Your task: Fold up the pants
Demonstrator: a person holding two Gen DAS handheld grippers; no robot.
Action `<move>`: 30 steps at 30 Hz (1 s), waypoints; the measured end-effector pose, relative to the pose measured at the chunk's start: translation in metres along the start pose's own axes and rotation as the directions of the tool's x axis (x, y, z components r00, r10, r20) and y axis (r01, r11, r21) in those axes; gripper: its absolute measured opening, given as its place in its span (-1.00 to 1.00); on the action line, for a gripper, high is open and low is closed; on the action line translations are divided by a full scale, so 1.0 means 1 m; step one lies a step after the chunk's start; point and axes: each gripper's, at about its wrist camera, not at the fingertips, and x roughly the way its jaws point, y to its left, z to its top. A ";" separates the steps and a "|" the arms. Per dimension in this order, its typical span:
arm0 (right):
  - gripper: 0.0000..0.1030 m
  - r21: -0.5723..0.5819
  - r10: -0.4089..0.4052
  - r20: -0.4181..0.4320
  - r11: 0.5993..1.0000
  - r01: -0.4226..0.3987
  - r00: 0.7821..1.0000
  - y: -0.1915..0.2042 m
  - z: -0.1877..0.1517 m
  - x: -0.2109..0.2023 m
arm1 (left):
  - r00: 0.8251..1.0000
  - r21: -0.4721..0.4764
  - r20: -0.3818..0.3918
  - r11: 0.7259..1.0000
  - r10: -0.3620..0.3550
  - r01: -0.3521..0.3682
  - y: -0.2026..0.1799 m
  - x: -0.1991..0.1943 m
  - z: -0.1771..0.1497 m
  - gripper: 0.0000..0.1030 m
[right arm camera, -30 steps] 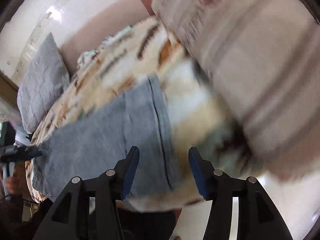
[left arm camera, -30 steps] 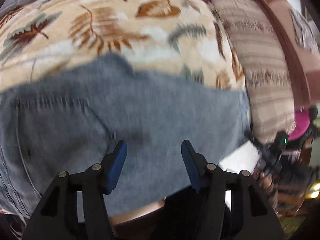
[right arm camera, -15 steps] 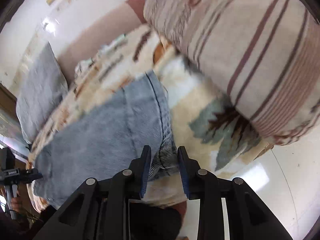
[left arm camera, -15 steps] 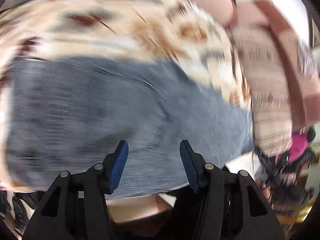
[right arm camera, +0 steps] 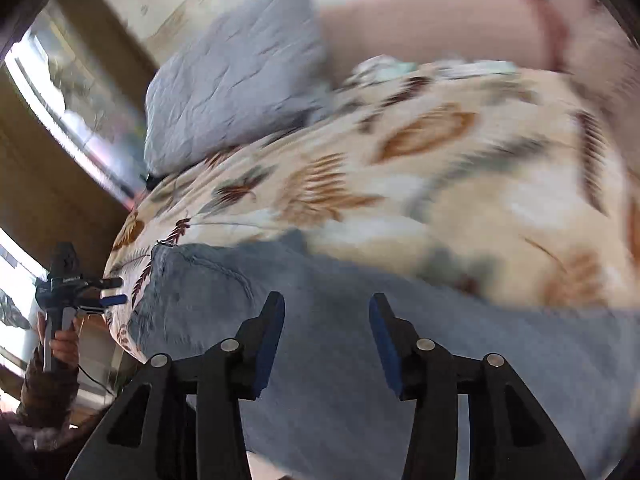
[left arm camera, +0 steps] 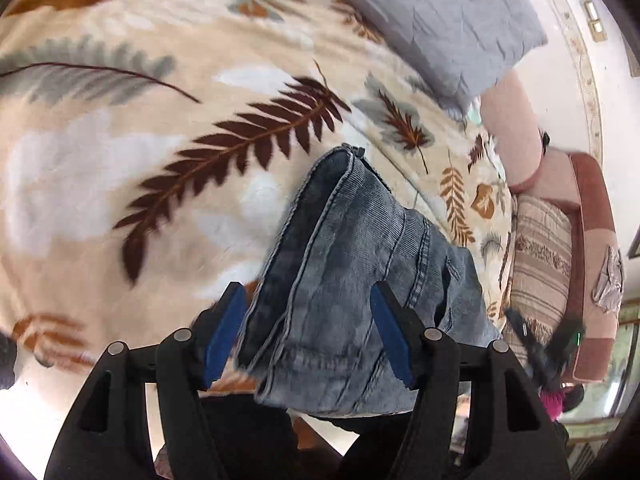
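Observation:
Blue denim pants [left arm camera: 352,264] lie folded lengthwise on a leaf-patterned blanket [left arm camera: 120,140]. In the left wrist view my left gripper [left arm camera: 308,332] is open, its blue pads either side of the waistband end, which runs away from me. In the right wrist view my right gripper [right arm camera: 326,338] is open above the pants [right arm camera: 400,340], which spread across the lower frame; nothing is between its pads. The left gripper also shows in the right wrist view [right arm camera: 108,292], held in a hand at the far left end of the pants.
A grey quilted pillow [left arm camera: 432,20] lies at the back of the blanket, also in the right wrist view [right arm camera: 236,76]. A striped cushion [left arm camera: 540,256] and a pink sofa arm [left arm camera: 512,128] stand at the right. The blanket's front edge drops off near me.
My right gripper had shut on the pants' hem half a second ago and has opened and swung over the middle of the pants. My left gripper stayed open and turned to the waistband end.

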 end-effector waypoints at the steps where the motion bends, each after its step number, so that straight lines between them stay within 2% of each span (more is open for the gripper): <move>1: -0.10 0.016 0.000 -0.027 1.000 0.000 1.000 0.005 0.014 0.022 | 1.000 0.007 -0.010 1.000 -0.002 0.002 -0.002 0.006 0.006 0.24; 4: -0.10 0.027 -0.002 -0.092 1.000 0.005 0.996 0.014 0.030 0.069 | 0.999 0.044 -0.036 0.999 -0.023 0.024 -0.011 0.021 0.021 0.26; 6: -0.13 0.002 -0.050 -0.152 0.999 0.051 0.987 0.018 0.034 0.101 | 0.995 0.048 -0.079 0.996 -0.065 0.069 -0.012 0.034 0.029 0.24; 7: -0.29 -0.015 -0.060 -0.187 0.998 0.058 0.981 0.020 0.033 0.113 | 0.990 0.057 -0.106 0.993 -0.094 0.100 -0.016 0.039 0.030 0.19; 8: -0.92 -0.069 -0.079 -0.212 0.995 0.066 0.974 0.027 0.032 0.121 | 0.986 0.083 -0.116 0.989 -0.116 0.126 -0.024 0.042 0.029 0.02; 9: -0.96 -0.144 -0.125 -0.174 0.985 0.100 0.977 0.039 0.032 0.118 | 0.986 0.131 -0.107 0.982 -0.126 0.139 -0.035 0.040 0.025 -0.07; 11: -0.97 -0.187 -0.115 -0.089 0.978 0.096 0.989 0.051 0.036 0.103 | 0.992 0.205 -0.064 0.972 -0.105 0.116 -0.049 0.035 0.020 -0.07; 12: -0.97 -0.168 -0.120 -0.069 0.980 0.107 0.990 0.048 0.039 0.100 | 0.997 0.231 -0.047 0.971 -0.056 0.065 -0.053 0.039 0.019 -0.09; 14: -0.97 -0.183 -0.181 -0.138 0.971 0.155 0.974 0.039 0.036 0.120 | 0.996 0.254 -0.065 0.966 0.066 -0.047 -0.051 0.059 0.021 -0.18; 15: -0.96 -0.213 -0.227 -0.162 0.958 0.191 0.960 0.038 0.031 0.131 | 0.995 0.235 -0.071 0.971 0.065 -0.047 -0.048 0.062 0.022 -0.24; 17: -0.95 -0.208 -0.251 -0.160 0.954 0.216 0.955 0.038 0.029 0.133 | 0.998 0.197 -0.052 0.980 0.034 -0.023 -0.040 0.049 0.023 -0.29; 18: -0.78 -0.182 -0.259 -0.140 0.955 0.232 0.956 0.039 0.030 0.126 | 0.999 0.184 -0.032 0.983 0.027 -0.021 -0.038 0.039 0.022 -0.29; 20: -0.74 -0.147 -0.237 -0.092 0.964 0.222 0.967 0.043 0.030 0.106 | 1.000 0.174 0.013 0.985 -0.023 0.020 -0.029 0.012 0.014 -0.29; 22: -0.73 -0.144 -0.136 -0.073 0.982 0.125 0.988 0.061 0.024 0.086 | 0.997 0.169 0.028 0.983 -0.077 0.072 -0.018 -0.010 -0.002 -0.23; 23: -0.69 -0.152 -0.091 -0.080 0.985 0.078 0.993 0.069 0.020 0.079 | 0.994 0.168 0.028 0.981 -0.103 0.096 -0.012 -0.019 -0.013 -0.03; 24: -0.58 -0.179 -0.033 -0.089 0.984 0.016 0.995 0.084 0.008 0.070 | 0.991 0.165 0.029 0.979 -0.128 0.121 -0.005 -0.027 -0.023 0.20; 25: -0.50 -0.216 -0.004 -0.104 0.976 -0.018 0.995 0.099 -0.004 0.064 | 0.988 0.156 0.031 0.977 -0.152 0.146 0.001 -0.031 -0.033 0.31; 26: -0.27 -0.249 0.010 -0.118 0.968 -0.040 0.993 0.112 -0.015 0.061 | 0.985 0.135 0.026 0.976 -0.173 0.168 0.007 -0.032 -0.042 0.46; 27: -0.13 -0.301 0.032 -0.139 0.951 -0.073 0.990 0.131 -0.033 0.058 | 0.982 0.108 0.012 0.977 -0.186 0.184 0.012 -0.029 -0.050 0.47; 30: -0.15 -0.418 0.061 -0.203 0.897 -0.143 0.977 0.171 -0.075 0.058 | 0.969 0.028 -0.029 0.969 -0.244 0.245 0.025 -0.014 -0.069 0.47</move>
